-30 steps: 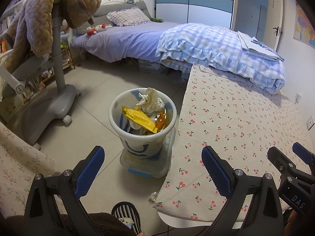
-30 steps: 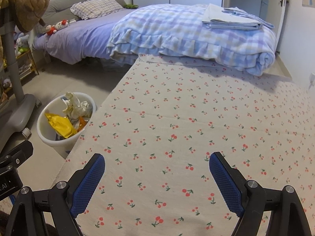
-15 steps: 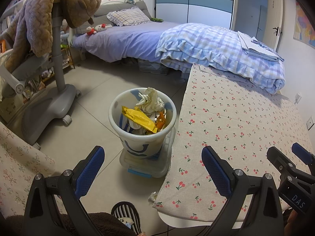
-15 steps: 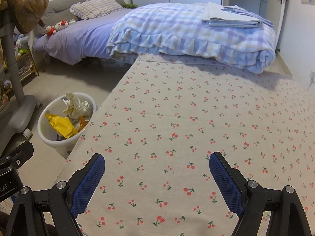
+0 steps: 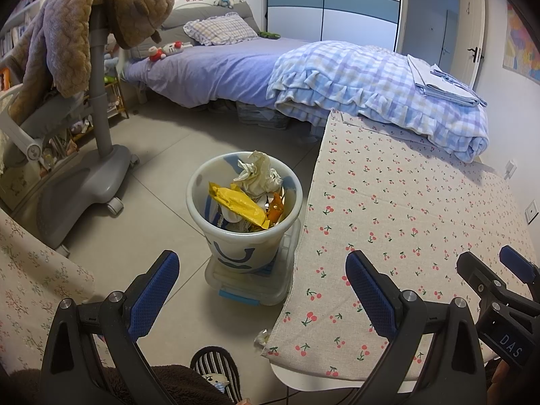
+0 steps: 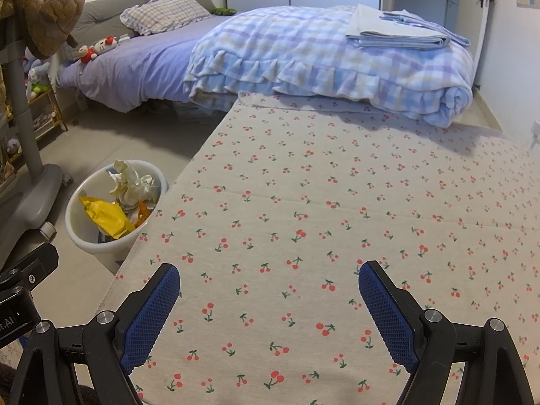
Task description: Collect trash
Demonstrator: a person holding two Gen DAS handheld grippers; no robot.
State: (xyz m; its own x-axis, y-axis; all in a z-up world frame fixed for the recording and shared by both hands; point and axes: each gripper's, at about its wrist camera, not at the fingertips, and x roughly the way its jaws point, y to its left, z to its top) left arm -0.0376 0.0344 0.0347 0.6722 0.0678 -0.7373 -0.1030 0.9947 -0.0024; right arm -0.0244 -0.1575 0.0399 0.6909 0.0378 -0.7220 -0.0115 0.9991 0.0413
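Cherry-print tablecloth, full trash bin beside

Tabletop: cherry-print tablecloth lies bare, free across its whole width.
Floor gap: trash bin stands just beside the table edge, heaped to its rim.
Left side: chair base blocks the floor near the bin.
Far end: folded blanket borders the table.

Looking like a home bedroom: bed carrying a checked pillow, rolled plaid blanket and plush toys; wardrobe standing behind, cherry-print worktop sitting near.
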